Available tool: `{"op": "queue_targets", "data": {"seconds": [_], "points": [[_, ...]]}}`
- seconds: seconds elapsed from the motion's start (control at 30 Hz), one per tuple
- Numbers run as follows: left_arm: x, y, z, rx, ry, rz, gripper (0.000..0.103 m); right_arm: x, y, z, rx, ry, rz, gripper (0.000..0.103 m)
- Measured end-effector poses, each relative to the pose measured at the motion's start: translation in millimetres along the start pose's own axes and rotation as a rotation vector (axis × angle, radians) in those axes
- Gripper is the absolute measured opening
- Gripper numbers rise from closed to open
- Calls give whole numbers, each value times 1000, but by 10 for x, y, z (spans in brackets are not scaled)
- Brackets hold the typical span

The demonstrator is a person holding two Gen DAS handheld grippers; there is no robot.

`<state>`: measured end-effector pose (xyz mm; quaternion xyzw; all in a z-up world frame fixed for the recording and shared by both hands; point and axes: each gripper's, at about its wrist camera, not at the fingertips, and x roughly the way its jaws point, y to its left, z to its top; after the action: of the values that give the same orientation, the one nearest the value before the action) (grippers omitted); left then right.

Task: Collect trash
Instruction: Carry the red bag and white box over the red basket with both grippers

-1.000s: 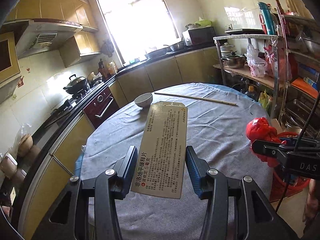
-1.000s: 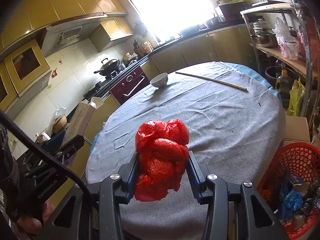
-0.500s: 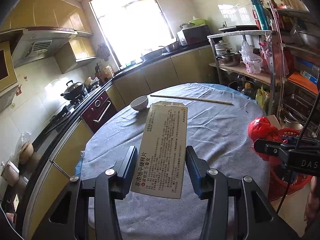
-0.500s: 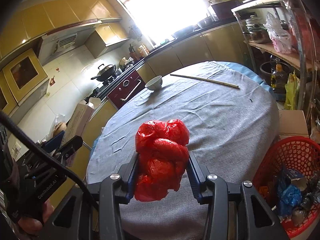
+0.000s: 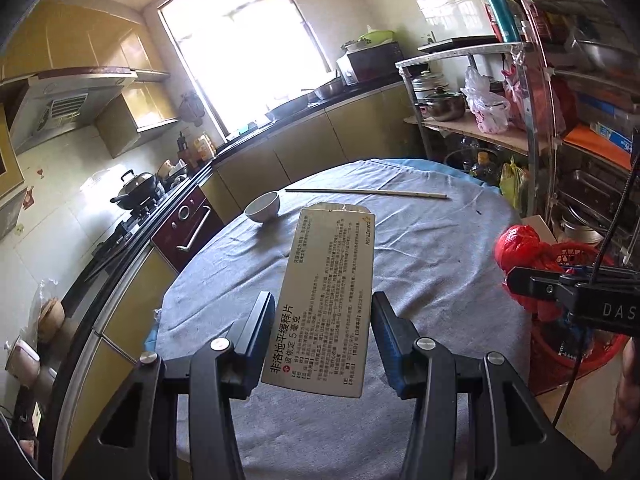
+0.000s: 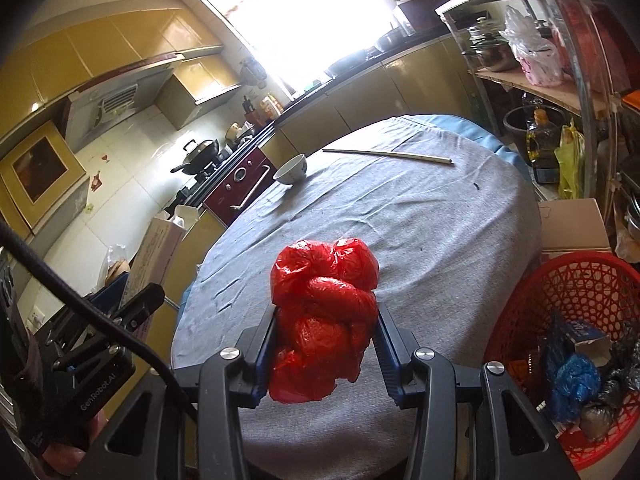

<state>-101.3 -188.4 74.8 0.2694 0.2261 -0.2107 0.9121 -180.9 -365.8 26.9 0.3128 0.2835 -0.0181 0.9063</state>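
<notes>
A: What is the left gripper (image 5: pixel 322 342) doing?

B: Its blue-padded jaws clamp the lower end of a flat medicine box (image 5: pixel 330 300) printed with Chinese text. The box stands up the centre of the left wrist view, over the grey tablecloth (image 5: pixel 440 264).

A: And the right gripper (image 6: pixel 326 350)?

B: It is closed on a crumpled red plastic bag (image 6: pixel 324 312), pinched on both sides in the lower centre of its own view. From the left wrist view the same bag shows at the right edge, in front of the red basket (image 5: pixel 576 252).

A: Where is that basket in the right wrist view?

B: Lower right of the frame, on the floor beside the table. It already contains a blue bag (image 6: pixel 574 384), a small carton (image 6: pixel 584 334) and some dark wrappers.

A: What else lies on the table?

B: A white bowl (image 6: pixel 291 169) sits near the far left edge, and a pair of chopsticks (image 6: pixel 388 156) lies across the far side, to the right of the bowl and apart from it.
</notes>
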Motion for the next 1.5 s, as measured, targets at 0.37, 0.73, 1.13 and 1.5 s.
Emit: {"op": "queue_targets", "data": {"seconds": [0.37, 0.73, 1.13, 1.5], "points": [[29, -281, 51, 59, 6, -22, 51, -94, -230, 4, 59, -13, 7, 47], [34, -533, 143, 103, -1, -50, 51, -228, -403, 13, 106, -33, 3, 47], [35, -797, 266, 130, -14, -90, 51, -417, -636, 29, 143, -56, -29, 47], [25, -1012, 348, 156, -25, -123, 51, -602, -846, 19, 180, -75, -57, 47]]}}
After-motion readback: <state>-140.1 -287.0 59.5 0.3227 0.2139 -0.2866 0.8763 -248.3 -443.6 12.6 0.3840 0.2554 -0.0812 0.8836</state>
